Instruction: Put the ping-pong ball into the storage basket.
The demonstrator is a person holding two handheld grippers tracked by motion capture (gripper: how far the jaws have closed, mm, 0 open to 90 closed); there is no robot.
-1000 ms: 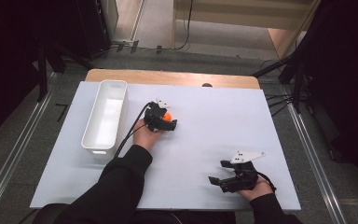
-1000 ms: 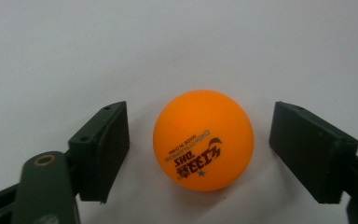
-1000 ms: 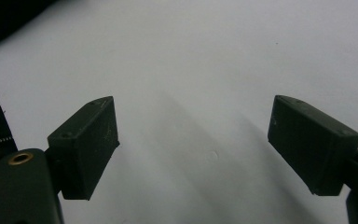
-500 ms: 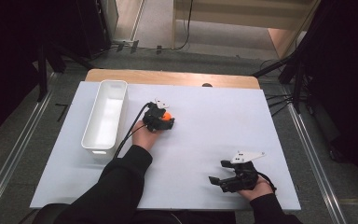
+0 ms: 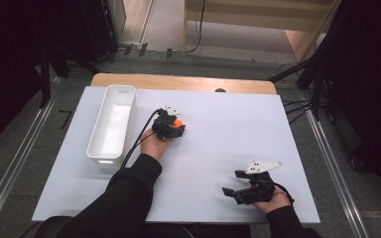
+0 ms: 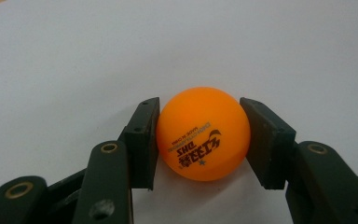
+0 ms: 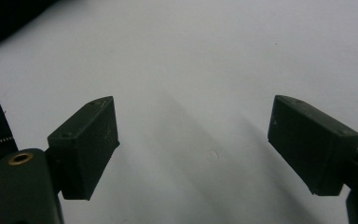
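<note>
Near the middle of the white table (image 5: 218, 148), just right of the long white bin (image 5: 110, 126), the left gripper (image 5: 174, 126) has its jaws pinched on an orange ball (image 6: 203, 133); they have just been closing, and in the left gripper view both black pads press the ball's sides with no gap, while the ball seems to rest on the tabletop. So the grasp looks done, and what appears to be left is the lift and the carry, most likely into the bin, which lies empty as far as the high view shows. That is a judgement from how things lie, not a thing seen. The right gripper (image 5: 238, 186) rests low at the near right part of the table, well apart from the ball, its jaws spread wide over bare surface and holding nothing. For room to move: the bin's near long wall stands between the ball and the bin's floor, so the ball would have to rise above that rim before it goes across. The left gripper's cable (image 5: 139, 139) trails beside the bin and could brush it. To the right and toward the far wooden edge (image 5: 178, 82) the table lies open, and the right hand stays clear of any path to the bin.
</note>
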